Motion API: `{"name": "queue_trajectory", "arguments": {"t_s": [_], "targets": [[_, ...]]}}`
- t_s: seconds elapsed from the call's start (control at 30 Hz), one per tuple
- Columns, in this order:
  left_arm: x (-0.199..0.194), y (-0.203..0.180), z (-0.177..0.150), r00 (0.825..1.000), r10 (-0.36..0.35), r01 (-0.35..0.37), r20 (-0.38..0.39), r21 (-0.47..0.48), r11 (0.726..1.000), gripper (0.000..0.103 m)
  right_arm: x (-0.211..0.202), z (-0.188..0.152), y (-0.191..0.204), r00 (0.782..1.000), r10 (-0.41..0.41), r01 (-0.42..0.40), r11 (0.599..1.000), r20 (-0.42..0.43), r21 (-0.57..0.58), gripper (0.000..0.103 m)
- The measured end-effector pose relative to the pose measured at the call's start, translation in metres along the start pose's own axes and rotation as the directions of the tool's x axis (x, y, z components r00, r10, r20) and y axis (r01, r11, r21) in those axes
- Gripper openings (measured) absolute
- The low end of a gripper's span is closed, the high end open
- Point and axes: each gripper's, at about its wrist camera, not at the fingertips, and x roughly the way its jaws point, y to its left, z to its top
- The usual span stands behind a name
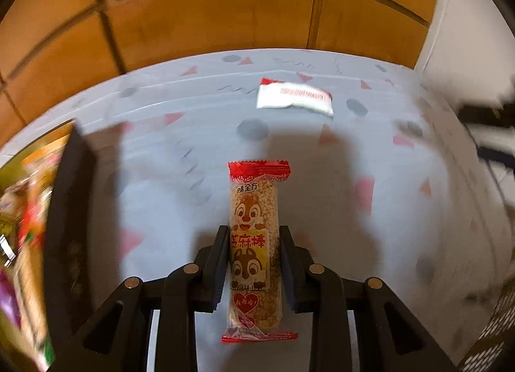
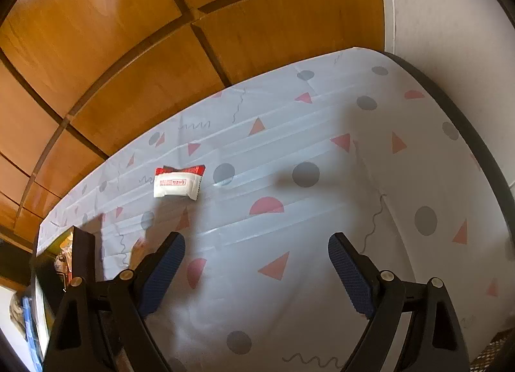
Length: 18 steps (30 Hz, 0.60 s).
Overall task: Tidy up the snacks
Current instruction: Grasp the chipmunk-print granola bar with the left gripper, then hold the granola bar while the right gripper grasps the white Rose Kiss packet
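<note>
My left gripper [image 1: 254, 233] is shut on a long snack bar [image 1: 254, 211] in a clear wrapper with red ends and cartoon chipmunks. The bar points away from me, held above the patterned tablecloth [image 1: 322, 211]. A white and red snack packet [image 1: 294, 97] lies flat farther back on the cloth; the same packet [image 2: 177, 183] shows left of centre in the right wrist view. My right gripper [image 2: 257, 253] hangs open over the cloth with nothing between its blue-padded fingers [image 2: 162, 272].
A dark-walled box [image 1: 69, 211] holding several colourful snack packs stands at the left; its wall [image 2: 82, 253] also appears at the lower left of the right wrist view. Wooden panelling [image 2: 128, 50] rises behind the table. A white wall [image 2: 450, 34] borders the right side.
</note>
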Motion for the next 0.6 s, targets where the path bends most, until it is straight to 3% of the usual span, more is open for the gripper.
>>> {"name": "queue_trajectory", "arguments": {"t_s": [0.07, 0.13, 0.3, 0.47, 0.6], "targets": [[-0.004, 0.002, -0.018, 1.000, 0.027, -0.027, 0.008, 0.022, 0.999, 0.030, 0.001, -0.001, 0.001, 1.000, -0.007, 0.007, 1.000, -0.001, -0.007, 0.091], [-0.010, 0.002, -0.033, 0.997, 0.031, -0.036, 0.074, 0.069, 0.997, 0.030, 0.005, -0.002, 0.002, 1.000, -0.008, 0.008, 1.000, -0.012, -0.020, 0.091], [-0.009, 0.007, -0.036, 0.994, -0.011, 0.006, 0.110, 0.050, 0.999, 0.030, 0.015, -0.011, 0.016, 0.998, 0.016, -0.022, 0.995, -0.060, -0.092, 0.091], [-0.009, 0.013, -0.035, 0.992, -0.048, 0.046, 0.119, 0.025, 0.999, 0.030, 0.027, -0.025, 0.053, 0.991, 0.042, -0.074, 0.966, -0.130, -0.248, 0.091], [-0.009, 0.016, -0.036, 0.989, -0.071, 0.070, 0.128, 0.010, 0.997, 0.030, 0.049, -0.013, 0.089, 0.989, 0.032, -0.088, 0.915, -0.147, -0.394, 0.091]]}}
